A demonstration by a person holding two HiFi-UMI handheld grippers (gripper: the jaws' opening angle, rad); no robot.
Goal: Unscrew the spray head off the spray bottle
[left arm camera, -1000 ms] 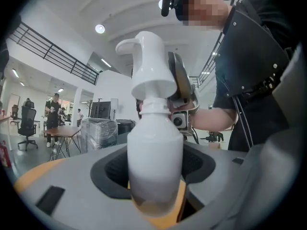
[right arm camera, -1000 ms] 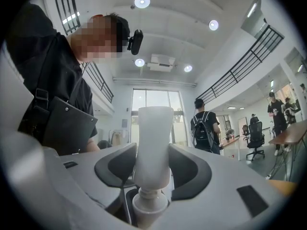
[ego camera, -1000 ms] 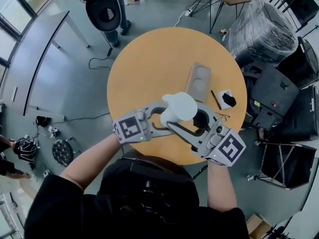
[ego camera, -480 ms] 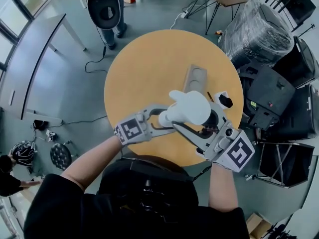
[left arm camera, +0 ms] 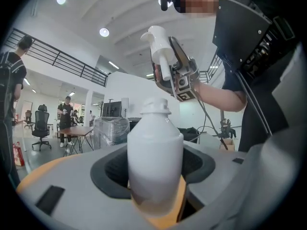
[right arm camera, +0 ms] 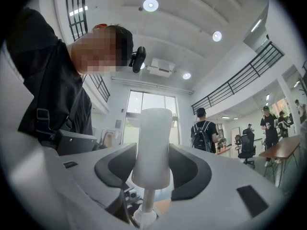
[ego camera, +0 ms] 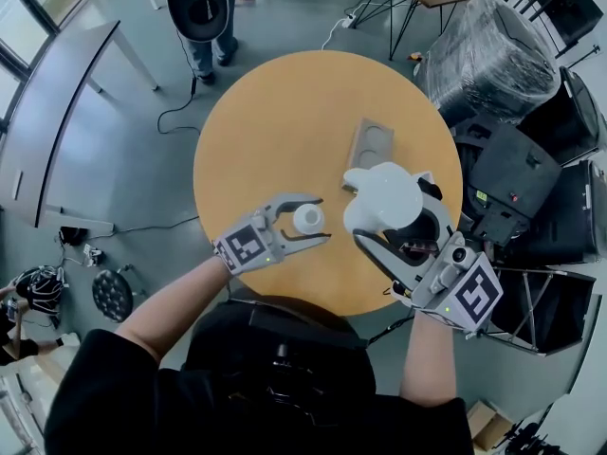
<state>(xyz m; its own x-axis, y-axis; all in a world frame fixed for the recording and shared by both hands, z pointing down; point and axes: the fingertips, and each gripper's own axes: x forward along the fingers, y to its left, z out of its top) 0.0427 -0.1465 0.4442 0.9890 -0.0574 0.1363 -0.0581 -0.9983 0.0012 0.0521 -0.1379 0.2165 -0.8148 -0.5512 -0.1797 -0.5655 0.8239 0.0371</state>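
Observation:
In the head view my left gripper (ego camera: 321,219) is shut on the white spray bottle (ego camera: 308,219), low over the round wooden table (ego camera: 256,131). The left gripper view shows the bottle (left arm camera: 154,152) upright between the jaws, its threaded neck bare. My right gripper (ego camera: 389,209) is shut on the white spray head (ego camera: 382,195), which is off the bottle and held apart, to its right and higher. The right gripper view shows the spray head (right arm camera: 152,147) clamped between the pads, with its dip tube (right arm camera: 148,202) hanging below. The left gripper view also catches the spray head (left arm camera: 160,51) in the air.
A grey tray with two round recesses (ego camera: 373,145) lies on the table beyond the grippers. A small black and white object (ego camera: 432,190) sits by the table's right edge. A person stands past the far edge (ego camera: 199,12). Wrapped equipment (ego camera: 493,55) and black cases crowd the right.
The spray head was on the bottle between both grippers. It has since separated: my right gripper carried it right and up, and my left gripper sank slightly with the bottle.

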